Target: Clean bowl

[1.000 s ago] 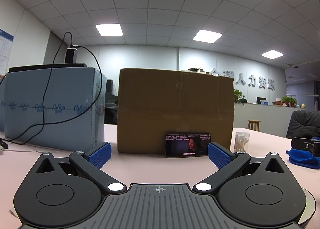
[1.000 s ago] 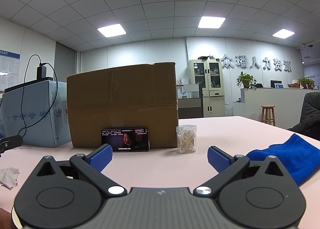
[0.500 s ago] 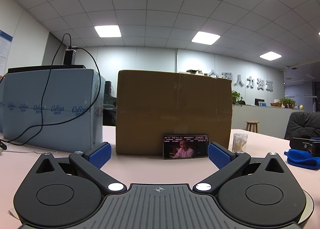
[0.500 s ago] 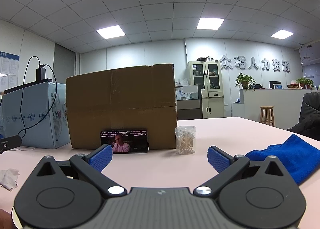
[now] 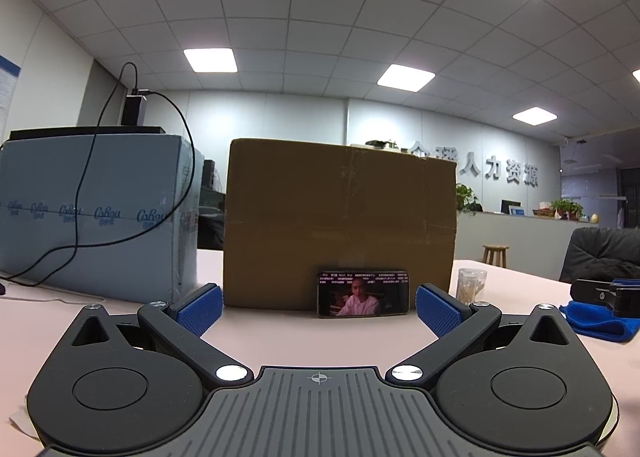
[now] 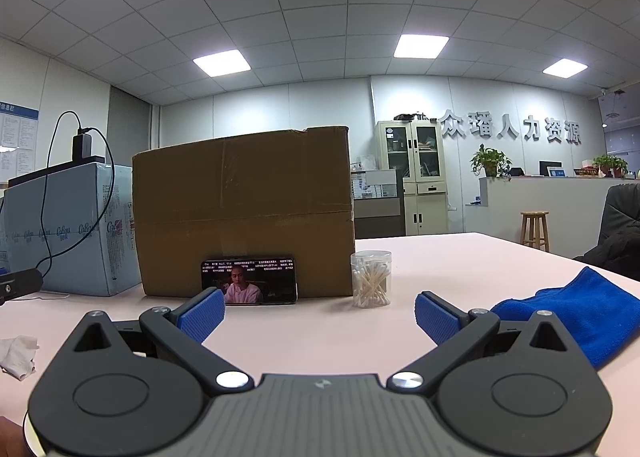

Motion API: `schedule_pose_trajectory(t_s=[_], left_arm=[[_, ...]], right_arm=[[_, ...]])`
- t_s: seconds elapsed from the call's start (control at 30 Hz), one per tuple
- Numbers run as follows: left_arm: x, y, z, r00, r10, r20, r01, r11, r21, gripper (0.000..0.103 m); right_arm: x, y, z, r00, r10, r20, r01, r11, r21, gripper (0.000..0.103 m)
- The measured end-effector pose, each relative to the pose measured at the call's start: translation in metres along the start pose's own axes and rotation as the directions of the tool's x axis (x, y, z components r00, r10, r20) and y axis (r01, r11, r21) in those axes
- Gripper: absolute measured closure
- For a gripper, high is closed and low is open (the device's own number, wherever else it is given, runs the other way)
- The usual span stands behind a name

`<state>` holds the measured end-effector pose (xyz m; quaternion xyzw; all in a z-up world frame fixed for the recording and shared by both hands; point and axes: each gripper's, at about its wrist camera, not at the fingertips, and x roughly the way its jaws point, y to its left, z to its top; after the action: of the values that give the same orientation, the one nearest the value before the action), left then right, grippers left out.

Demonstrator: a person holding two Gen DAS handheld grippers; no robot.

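No bowl shows fully. A pale curved rim (image 5: 613, 421) peeks out under the body of my left gripper (image 5: 318, 305), and a similar rim (image 6: 25, 431) sits under my right gripper (image 6: 320, 309); I cannot tell what they belong to. Both grippers hover low over the pink table (image 5: 312, 331), open, with nothing between their blue pads. A blue cloth (image 6: 568, 317) lies just right of the right gripper and also appears at the far right of the left wrist view as the blue cloth (image 5: 592, 321). A crumpled tissue (image 6: 16, 353) lies at the left.
A brown cardboard box (image 5: 340, 217) stands ahead with a phone (image 5: 363, 294) propped against it, playing video. A clear jar of cotton swabs (image 6: 371, 279) stands right of the phone. A blue-grey carton (image 5: 92, 209) with a black cable stands at the left.
Both grippers have stayed open and almost still; the left view has drifted slightly. Only the video picture on the phone differs.
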<state>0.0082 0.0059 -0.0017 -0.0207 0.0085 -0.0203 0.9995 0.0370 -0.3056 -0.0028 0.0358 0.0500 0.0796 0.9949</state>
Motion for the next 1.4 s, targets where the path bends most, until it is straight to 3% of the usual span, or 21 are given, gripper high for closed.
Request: schedule_pose_trajectory(t_s=[1.4], left_arm=[[-0.0076,-0.0048,0.0007,1.0,0.005,-0.008,-0.005,1.0,-0.01,0.0]], right_arm=[[0.0007,-0.0011,-0.0007,1.0,0.003,-0.006,-0.003,1.0,0.003,0.0]])
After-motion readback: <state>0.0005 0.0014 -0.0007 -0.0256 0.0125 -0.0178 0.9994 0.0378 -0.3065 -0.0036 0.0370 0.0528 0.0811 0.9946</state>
